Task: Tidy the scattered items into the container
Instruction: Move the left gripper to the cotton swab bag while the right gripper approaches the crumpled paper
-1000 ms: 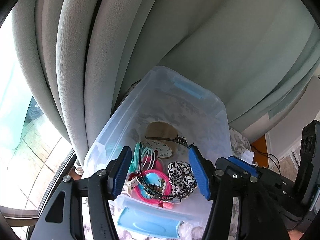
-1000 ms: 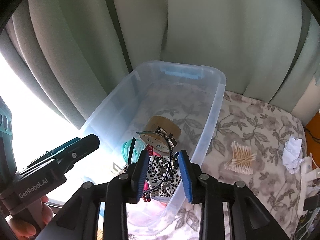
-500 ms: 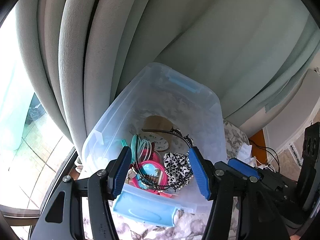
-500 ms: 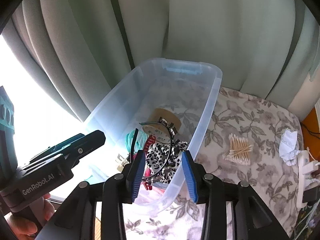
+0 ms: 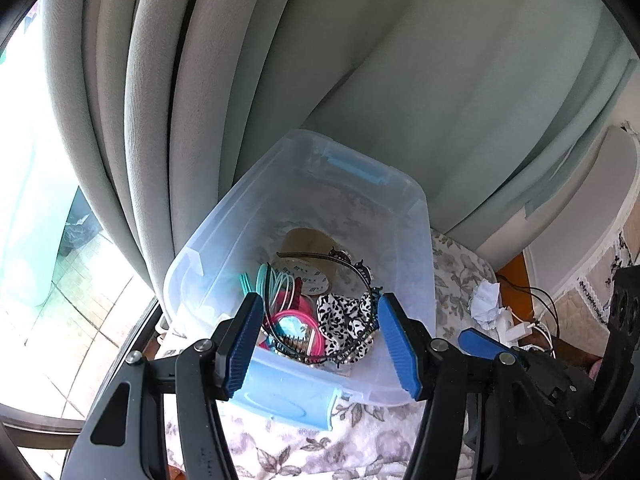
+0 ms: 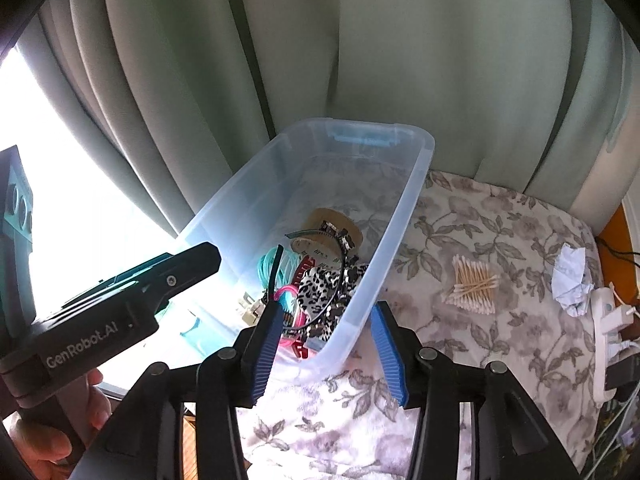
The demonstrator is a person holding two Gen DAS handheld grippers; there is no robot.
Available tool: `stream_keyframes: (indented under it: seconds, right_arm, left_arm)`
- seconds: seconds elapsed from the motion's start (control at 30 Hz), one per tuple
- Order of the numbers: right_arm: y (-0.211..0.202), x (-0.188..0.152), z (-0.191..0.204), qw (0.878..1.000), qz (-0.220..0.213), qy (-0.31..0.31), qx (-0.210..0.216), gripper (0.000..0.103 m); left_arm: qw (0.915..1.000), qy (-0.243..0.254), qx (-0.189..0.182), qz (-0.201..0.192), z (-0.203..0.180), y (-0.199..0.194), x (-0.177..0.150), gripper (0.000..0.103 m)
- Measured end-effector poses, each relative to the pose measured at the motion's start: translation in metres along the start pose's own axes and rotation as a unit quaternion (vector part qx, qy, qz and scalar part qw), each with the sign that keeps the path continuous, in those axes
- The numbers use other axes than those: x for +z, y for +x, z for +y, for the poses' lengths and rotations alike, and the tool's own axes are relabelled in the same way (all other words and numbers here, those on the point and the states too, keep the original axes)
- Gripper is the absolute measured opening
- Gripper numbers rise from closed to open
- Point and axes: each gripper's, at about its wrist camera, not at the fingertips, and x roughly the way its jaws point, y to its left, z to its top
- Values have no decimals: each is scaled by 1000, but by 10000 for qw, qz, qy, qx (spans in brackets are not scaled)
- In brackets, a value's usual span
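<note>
A clear plastic bin [image 5: 416, 240] [image 6: 404, 208] with blue latches stands on a floral cloth by the curtain. Inside lie a brown tape roll [image 5: 306, 246] [image 6: 332, 228], a thin black headband [image 5: 362, 276] [image 6: 342, 280], a leopard-print scrunchie [image 5: 344, 316] [image 6: 316, 288], teal rings [image 5: 272, 282] and a pink round mirror [image 5: 294, 322]. My left gripper [image 5: 318, 344] hangs open above the bin's near end, nothing between its fingers. My right gripper [image 6: 326, 350] is opening over the bin's near corner, its pads touching nothing. A pile of cotton swabs [image 6: 474, 284] lies on the cloth right of the bin.
A crumpled paper [image 6: 570, 280] [image 5: 486, 300] and a white power strip with cables [image 6: 612, 332] lie at the cloth's right edge. Grey-green curtains [image 6: 360, 60] hang right behind the bin. A bright window [image 5: 40, 200] is on the left. A hand [image 6: 48, 436] holds the left gripper's handle.
Both grippers have drawn back from the bin, which now sits farther off in both views. The right jaws have spread wider. The headband stays in the bin.
</note>
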Motion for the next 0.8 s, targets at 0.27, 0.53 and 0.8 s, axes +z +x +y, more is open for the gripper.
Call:
stream_keyframes:
  seconds: [0.27, 0.53, 0.8]
  right_arm:
    - [-14, -18, -9, 9998, -63, 142, 82, 51]
    - [-41, -30, -42, 9966, -484, 662, 60, 61]
    - [-71, -42, -102, 9855, -980, 1362, -233, 66]
  left_arm:
    - [9999, 34, 75, -88, -14, -9, -10, 61]
    - [9990, 214, -245, -309, -46, -17, -14, 61]
    - [9965, 487, -638, -244, -91, -10, -20, 61]
